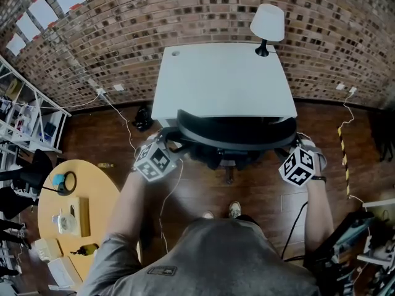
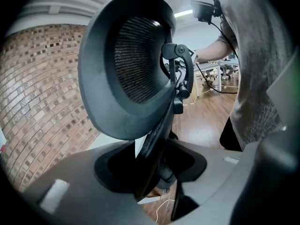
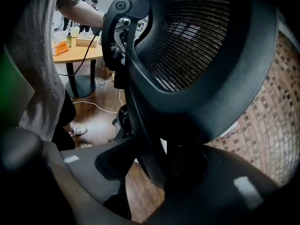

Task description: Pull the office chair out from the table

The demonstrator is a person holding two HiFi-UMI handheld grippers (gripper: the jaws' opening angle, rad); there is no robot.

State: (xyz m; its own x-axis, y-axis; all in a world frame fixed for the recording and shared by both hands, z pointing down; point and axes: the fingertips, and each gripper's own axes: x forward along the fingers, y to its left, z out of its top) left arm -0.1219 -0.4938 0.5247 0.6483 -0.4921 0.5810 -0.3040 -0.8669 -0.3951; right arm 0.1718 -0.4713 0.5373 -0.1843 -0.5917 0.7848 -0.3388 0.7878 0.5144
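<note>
The brick wall [image 1: 185,11] fills the far side, above a dark wood floor [image 1: 259,193]. The white worktop [image 1: 216,79] stands against the wall. The chair [image 1: 237,131] is at the worktop's near edge, with its seat tucked under it and its black mesh back toward the person. It faces the wall. The back's long axis runs left to right, level with the worktop's edge, and part of the base shows below it.

A round table [image 1: 49,221] with small clutter stands well off to the left, behind the chair's line. White shelves [image 1: 24,116] stand along the left wall. The person stands directly behind the chair, with a shoe [image 1: 234,209] on the floor just behind its base. A thin white cable [image 1: 163,202] trails across the floor there. A lamp [image 1: 267,24] sits at the worktop's far right corner.

The left gripper [image 1: 169,142] is at the left end of the chair back and the right gripper [image 1: 295,143] at the right end. In each gripper view the frame of the back runs down between the jaws, which are closed on it at a fairly wide setting.
</note>
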